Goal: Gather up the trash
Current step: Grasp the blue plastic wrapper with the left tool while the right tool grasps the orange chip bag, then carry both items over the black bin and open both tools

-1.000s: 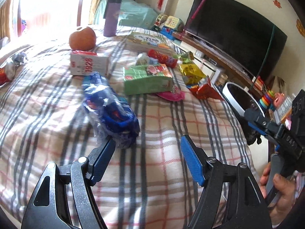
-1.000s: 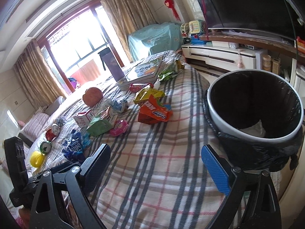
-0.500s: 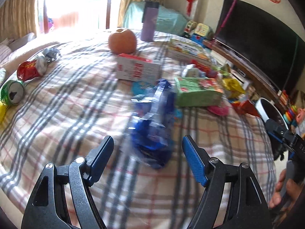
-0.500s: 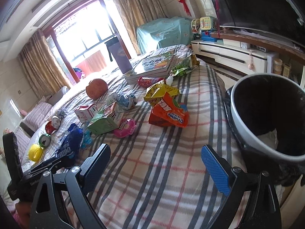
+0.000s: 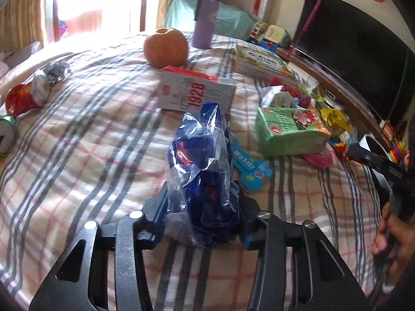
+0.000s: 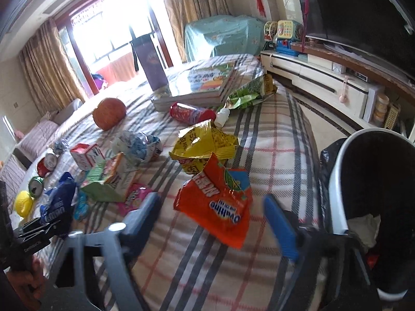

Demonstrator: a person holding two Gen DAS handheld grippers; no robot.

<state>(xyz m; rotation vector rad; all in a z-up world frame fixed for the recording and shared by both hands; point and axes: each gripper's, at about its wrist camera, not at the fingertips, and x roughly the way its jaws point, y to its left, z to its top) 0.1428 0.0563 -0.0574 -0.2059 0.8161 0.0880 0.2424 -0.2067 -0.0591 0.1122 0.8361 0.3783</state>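
My left gripper (image 5: 202,204) is shut on a crumpled blue snack bag (image 5: 202,155) on the plaid bed; the bag also shows at the left of the right wrist view (image 6: 58,204). My right gripper (image 6: 210,212) is open, its fingers either side of an orange snack bag (image 6: 218,202) without touching it. A bin with a black liner (image 6: 337,181) stands at the bed's right edge. A yellow wrapper (image 6: 205,145), a green carton (image 5: 288,129), a white and red carton (image 5: 194,93) and a pink wrapper (image 5: 319,158) lie among the trash.
An orange fruit (image 5: 166,46), a purple flask (image 5: 205,18) and a stack of books (image 6: 199,85) sit at the far end. Crushed cans (image 5: 20,98) lie at the left. A TV (image 5: 350,51) and its low cabinet (image 6: 324,83) run along the right.
My left gripper moved forward and closed on the blue bag. My right gripper moved forward and down, so the orange bag now lies between its open fingers.
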